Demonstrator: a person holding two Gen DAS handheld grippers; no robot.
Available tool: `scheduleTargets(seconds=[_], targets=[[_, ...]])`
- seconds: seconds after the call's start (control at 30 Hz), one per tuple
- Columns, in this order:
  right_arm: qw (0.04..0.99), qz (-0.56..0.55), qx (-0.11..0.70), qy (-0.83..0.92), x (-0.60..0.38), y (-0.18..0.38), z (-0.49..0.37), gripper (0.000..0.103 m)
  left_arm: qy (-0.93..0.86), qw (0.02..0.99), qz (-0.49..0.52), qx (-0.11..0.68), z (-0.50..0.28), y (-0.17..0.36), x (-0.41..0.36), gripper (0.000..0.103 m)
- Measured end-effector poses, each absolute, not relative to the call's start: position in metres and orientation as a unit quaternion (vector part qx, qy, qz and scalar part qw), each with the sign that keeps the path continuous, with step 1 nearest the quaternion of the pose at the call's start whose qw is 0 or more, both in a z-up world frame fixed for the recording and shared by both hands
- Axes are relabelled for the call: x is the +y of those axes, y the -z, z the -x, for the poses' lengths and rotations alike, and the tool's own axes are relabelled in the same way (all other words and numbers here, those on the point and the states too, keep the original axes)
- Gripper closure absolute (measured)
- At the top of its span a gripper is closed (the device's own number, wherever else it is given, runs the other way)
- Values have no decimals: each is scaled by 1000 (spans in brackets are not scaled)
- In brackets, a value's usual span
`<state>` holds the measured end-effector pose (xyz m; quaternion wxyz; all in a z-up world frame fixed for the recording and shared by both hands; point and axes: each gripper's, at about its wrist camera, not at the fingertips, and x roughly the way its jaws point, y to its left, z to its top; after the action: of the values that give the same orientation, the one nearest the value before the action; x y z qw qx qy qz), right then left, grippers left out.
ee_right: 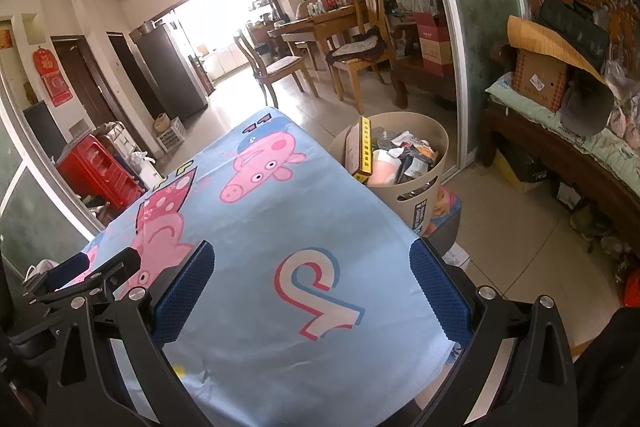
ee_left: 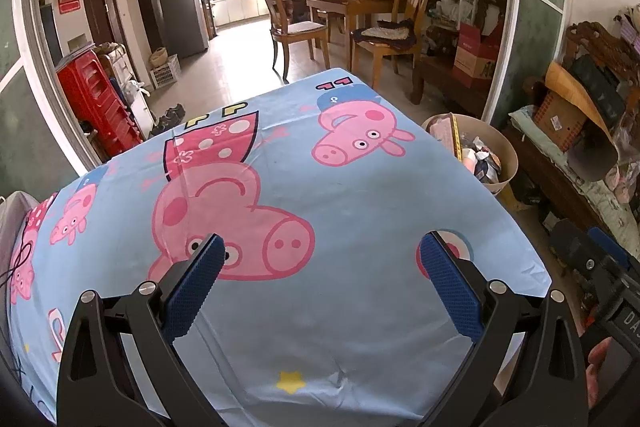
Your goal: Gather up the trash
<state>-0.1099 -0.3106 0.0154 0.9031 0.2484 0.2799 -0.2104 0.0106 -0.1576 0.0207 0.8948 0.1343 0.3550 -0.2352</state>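
The left gripper [ee_left: 320,255] is spread wide, and nothing is between its two blue pads [ee_left: 196,287]. It hangs over the near part of a table covered with a light blue cartoon-pig cloth [ee_left: 340,195] and does not touch it. The right gripper [ee_right: 312,263] is also released, its fingers [ee_right: 440,291] far apart and empty, above the near right corner of the same cloth [ee_right: 280,211]. In the right wrist view the left gripper [ee_right: 96,267] shows at the left edge.

The top of the cloth carries only its printed pictures. The trash is in a beige basket [ee_left: 508,151] that stands on the floor just beside the far right corner of the table; in the right wrist view this basket [ee_right: 424,187] is full of wrappers, a pink cup and a flat box with a yellow edge [ee_right: 366,147].

At the left side of the room there are red plastic stools [ee_left: 96,99] and a dark refrigerator [ee_left: 180,7]. In the middle stand wooden chairs [ee_left: 296,27] and a dining table [ee_left: 352,3]. At the right is a carved wooden bench [ee_right: 560,147] loaded with a cardboard box [ee_right: 540,75] and bags.
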Motion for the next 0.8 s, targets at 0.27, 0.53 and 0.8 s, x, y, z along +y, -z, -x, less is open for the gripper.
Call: scheduleTargets(seconds=[0.27, 0.53, 0.8], targets=[[905, -250, 273, 211, -304, -19, 111, 9, 235, 894, -132, 357, -12, -21, -155, 6], [903, -253, 274, 212, -305, -17, 112, 9, 239, 891, -134, 363, -12, -17, -154, 6], [903, -254, 274, 213, -304, -17, 112, 9, 236, 891, -139, 363, -14, -15, -155, 6]])
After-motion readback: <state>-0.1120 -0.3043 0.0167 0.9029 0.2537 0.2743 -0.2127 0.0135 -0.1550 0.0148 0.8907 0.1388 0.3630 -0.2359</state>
